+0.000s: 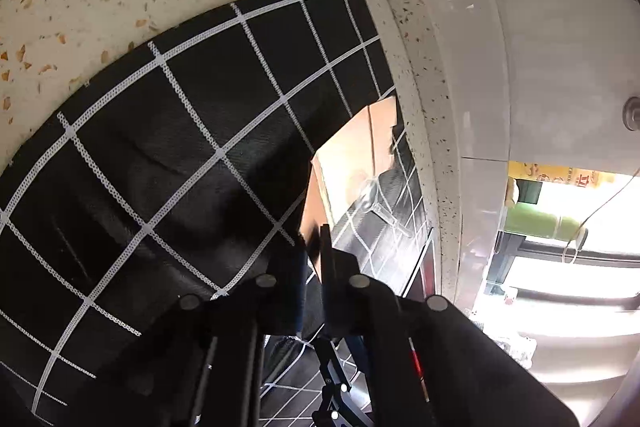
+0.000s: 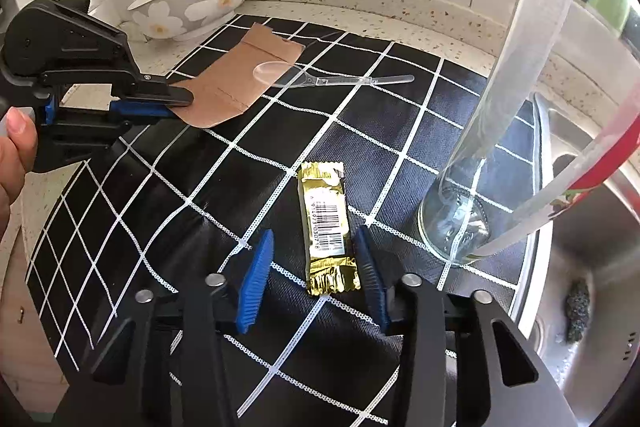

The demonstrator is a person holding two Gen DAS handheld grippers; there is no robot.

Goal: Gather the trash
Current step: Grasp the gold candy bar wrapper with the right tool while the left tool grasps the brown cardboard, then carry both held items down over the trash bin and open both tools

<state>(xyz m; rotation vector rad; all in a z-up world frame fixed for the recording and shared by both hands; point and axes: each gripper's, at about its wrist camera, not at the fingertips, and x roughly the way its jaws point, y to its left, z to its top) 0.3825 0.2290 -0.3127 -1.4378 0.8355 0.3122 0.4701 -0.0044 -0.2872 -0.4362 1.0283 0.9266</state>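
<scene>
Here, gold wrapper (image 2: 327, 229) lies btwn spread right tool (image 2: 316, 267) fingers; left tool (image 2: 182, 103) pinches cardboard (image 2: 236, 79).

the gold wrapper (image 2: 326, 227) bears a barcode with digits too small to read reliably.

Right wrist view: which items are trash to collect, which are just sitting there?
Likely trash:
- cardboard piece, clamped in the left gripper
- gold wrapper, between the open fingers of the right gripper
- plastic spoon, lying partly on the cardboard

Likely bystanders:
- flower bowl
- glass bottle
- checked mat
- sink
</scene>
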